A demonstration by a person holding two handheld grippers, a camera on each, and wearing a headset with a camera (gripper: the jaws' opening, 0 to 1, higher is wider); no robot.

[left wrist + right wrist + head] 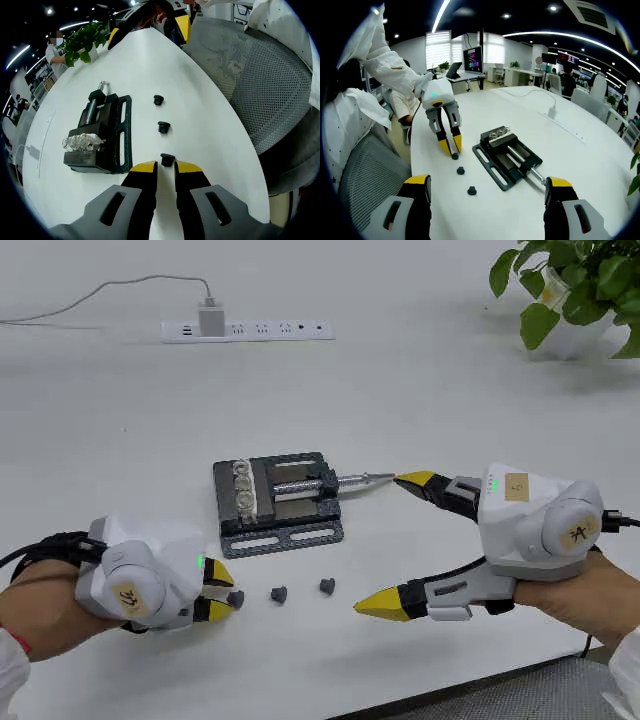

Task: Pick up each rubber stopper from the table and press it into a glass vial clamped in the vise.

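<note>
A black vise (278,502) stands mid-table with clear glass vials (244,490) clamped in its jaws at its left end. Three dark rubber stoppers lie in a row before it: left (236,598), middle (279,593), right (327,586). My left gripper (224,592) is low on the table, its yellow tips a narrow gap apart with the left stopper (167,159) right at their ends, not pinched. My right gripper (395,542) is spread wide open and holds nothing, right of the vise (507,159). The left gripper (451,146) faces it across the stoppers.
A white power strip (248,331) with a charger and cable lies at the back of the table. A potted plant (580,285) stands at the far right corner. The table's front edge runs close behind the grippers, with a grey mesh chair (260,65) beyond it.
</note>
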